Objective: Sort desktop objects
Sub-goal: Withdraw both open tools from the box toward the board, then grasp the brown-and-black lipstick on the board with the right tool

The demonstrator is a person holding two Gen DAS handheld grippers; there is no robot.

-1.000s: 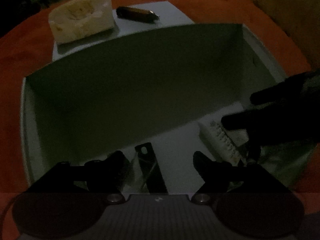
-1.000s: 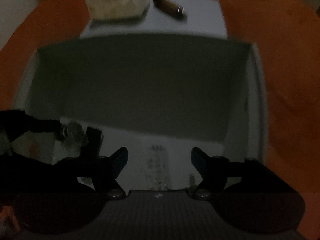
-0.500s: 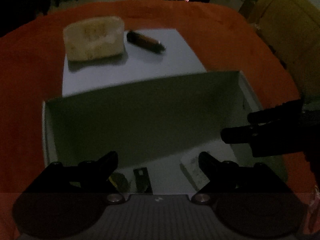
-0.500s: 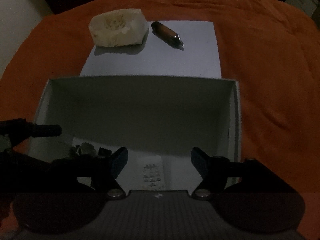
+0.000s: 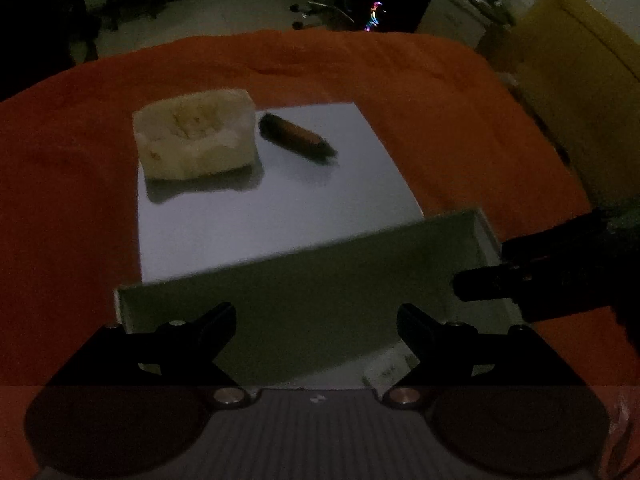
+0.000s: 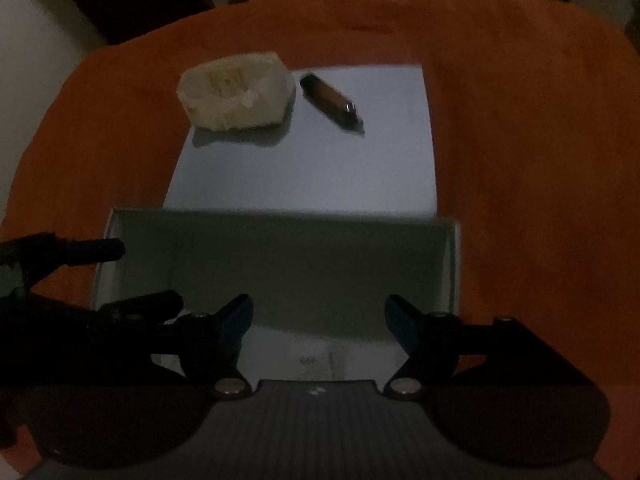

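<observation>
Desktop objects still to be sorted lie on a pale flat sheet (image 6: pixel 304 176) spread over an orange cloth (image 6: pixel 520 160): a cream-coloured, lumpy block (image 6: pixel 236 94) at the sheet's far left corner, and just beside it, to its right, a dark brown pen-like cylinder (image 6: pixel 330 102) lying at a slant. The two look apart, though only narrowly. Nearer the cameras stands an open white box (image 6: pixel 450 272), its far wall along the sheet's near edge. On the box floor a small pale card with printed marks (image 5: pixel 390 368) shows, partly hidden behind the gripper fingers; what else lies inside cannot be made out in the dim light.

Both tools hover above the near part of the box, pointing steeply down. The left gripper (image 5: pixel 316 332) has its fingers spread wide with nothing between them. The right gripper (image 6: pixel 318 320) is also empty, and its jaws are opening slightly. Each tool shows at the edge of the other's view as a dark shape.

Judging from this, a drop into the box seems finished and the hands are free for the next pick. Two items remain outside the box. The next move likely calls for reaching over the far wall to the sheet, lowering open fingers either side of the cylinder or the block. The cylinder may roll if nudged; the block looks wide for the fingers.
</observation>
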